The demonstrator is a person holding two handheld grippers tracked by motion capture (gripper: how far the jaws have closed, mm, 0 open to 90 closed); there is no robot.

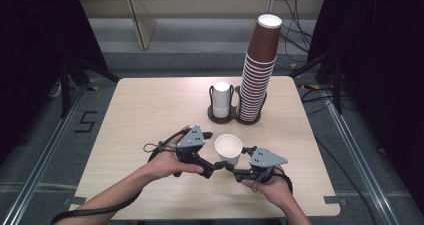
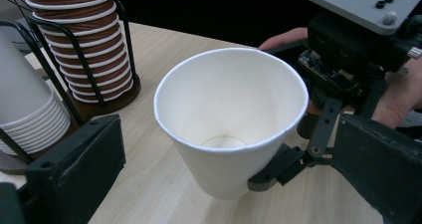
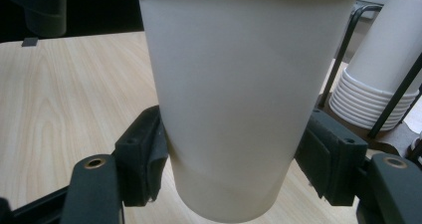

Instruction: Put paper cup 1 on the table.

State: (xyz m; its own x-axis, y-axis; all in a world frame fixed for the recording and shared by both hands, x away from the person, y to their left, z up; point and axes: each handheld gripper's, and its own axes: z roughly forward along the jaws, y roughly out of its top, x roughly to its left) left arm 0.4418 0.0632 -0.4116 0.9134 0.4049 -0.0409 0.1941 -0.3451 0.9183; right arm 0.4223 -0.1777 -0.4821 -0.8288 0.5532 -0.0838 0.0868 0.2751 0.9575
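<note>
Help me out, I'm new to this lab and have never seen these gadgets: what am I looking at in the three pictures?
A person sits at a wooden table and holds a hand-operated tool in each hand, each with two black jaws. The high view looks down from above the person. The other two pictures come from small cameras riding on the tools, looking along their jaws.

The right gripper is shut on a white paper cup, its pads pressing the cup's lower wall from both sides. The left gripper is open, its jaws standing wide either side of the cup.

Farther back stands a dark wire cup holder with a tall stack of brown paper cups and a short stack of white paper cups.
</note>
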